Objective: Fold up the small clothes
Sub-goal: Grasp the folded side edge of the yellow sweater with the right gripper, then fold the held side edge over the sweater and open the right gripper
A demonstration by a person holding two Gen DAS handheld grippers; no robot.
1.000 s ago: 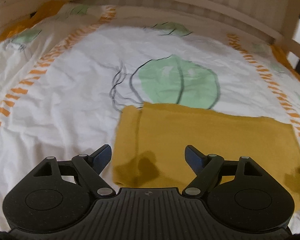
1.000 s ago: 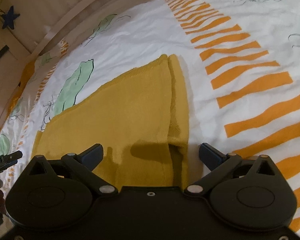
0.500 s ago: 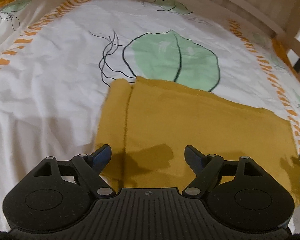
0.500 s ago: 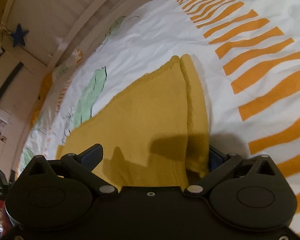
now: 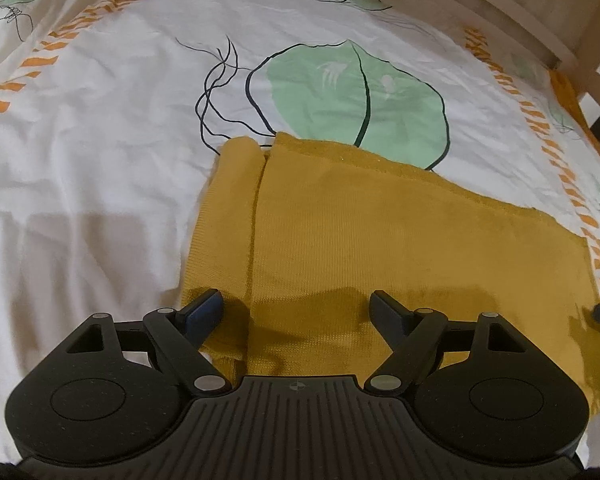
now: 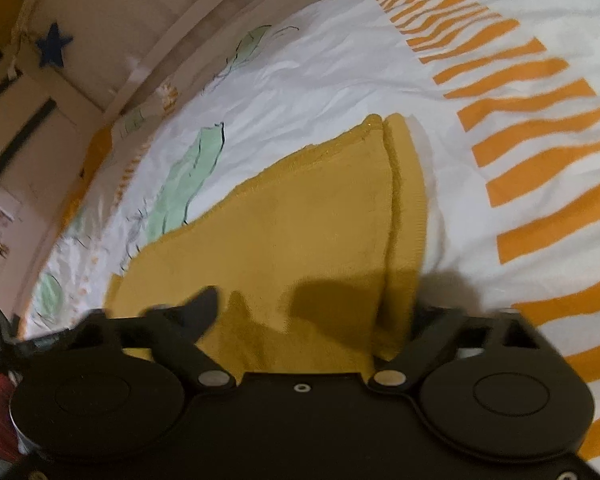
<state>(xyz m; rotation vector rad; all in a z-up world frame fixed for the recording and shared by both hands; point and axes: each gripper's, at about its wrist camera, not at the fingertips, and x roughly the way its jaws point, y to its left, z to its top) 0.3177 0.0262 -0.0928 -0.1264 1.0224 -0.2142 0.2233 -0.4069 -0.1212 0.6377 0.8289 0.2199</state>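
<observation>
A mustard-yellow knit garment (image 5: pixel 380 240) lies flat on the bed sheet (image 5: pixel 80 140), with a ribbed band along one end. My left gripper (image 5: pixel 296 308) is open, low over the garment's near edge by that ribbed band, with cloth between its fingers. In the right wrist view the same garment (image 6: pixel 300 232) fills the middle. My right gripper (image 6: pixel 312 312) is open over the garment's other end; its right finger is hidden behind a raised fold of cloth.
The sheet is white with green leaf prints (image 5: pixel 356 96) and orange stripes (image 6: pixel 540 128). A wooden bed rail (image 5: pixel 500 4) runs along the far side. A wall with a blue star (image 6: pixel 54 44) shows at the left of the right wrist view.
Both grippers have moved forward and lower over the garment's near edge. The cloth now lies between each pair of fingers. Both stay open.
</observation>
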